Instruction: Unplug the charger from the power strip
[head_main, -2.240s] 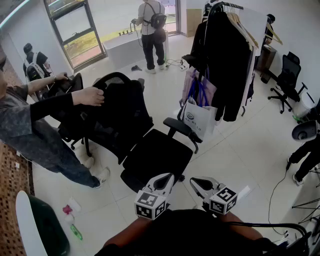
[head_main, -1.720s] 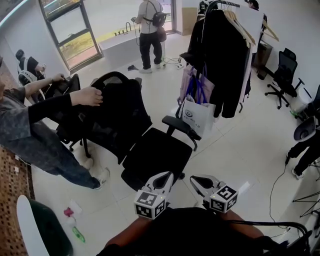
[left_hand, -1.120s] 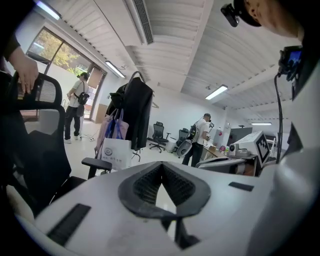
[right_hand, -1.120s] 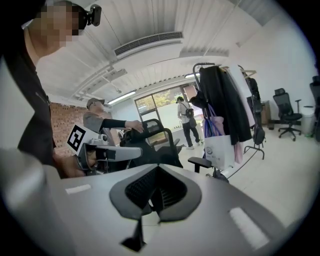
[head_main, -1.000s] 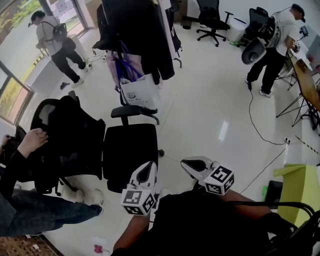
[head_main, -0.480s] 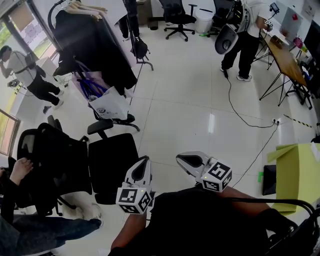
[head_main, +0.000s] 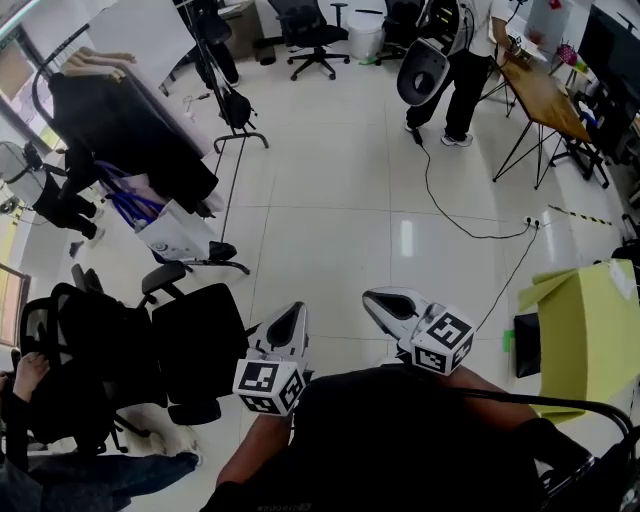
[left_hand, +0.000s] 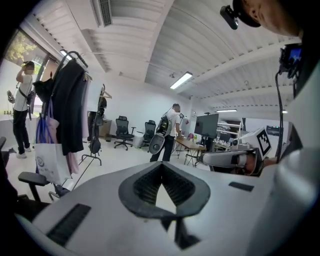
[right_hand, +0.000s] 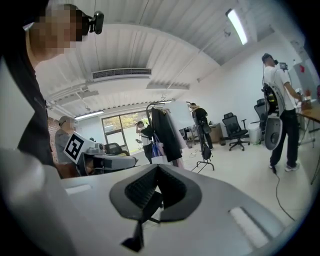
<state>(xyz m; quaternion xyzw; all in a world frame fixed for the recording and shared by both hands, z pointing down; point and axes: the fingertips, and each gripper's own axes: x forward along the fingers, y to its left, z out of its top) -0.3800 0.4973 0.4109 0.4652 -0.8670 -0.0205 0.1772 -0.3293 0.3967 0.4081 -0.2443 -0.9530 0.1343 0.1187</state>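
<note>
**Both grippers closed and empty, power strip far off on the floor**

A white tiled floor (head_main: 330, 210) fills the head view, with a yellow-green box (head_main: 580, 330) at its right edge. Across the floor from that box stands a clothes rack (head_main: 120, 130) hung with dark coats. A black office chair (head_main: 195, 345) stands nearer the box than the rack does, though still well apart from it. Beyond the box a wooden tabletop (head_main: 540, 90) rests on thin black legs, and a person (head_main: 465, 60) stands beside it.

The left gripper (head_main: 297, 308) and right gripper (head_main: 368, 296) are held side by side between the chair and the box, the right one nearer the box. In the left gripper view the fingers (left_hand: 137, 186) are pressed together with nothing between them. The right gripper view shows its fingers (right_hand: 142, 192) the same way.

The power strip (head_main: 536, 221) is a small white block on the floor just beyond the box's far corner, well apart from both grippers' fingers. A black cable (head_main: 450, 225) runs along the floor to it from near the standing person. Whatever is plugged into it is too small to make out.
</note>
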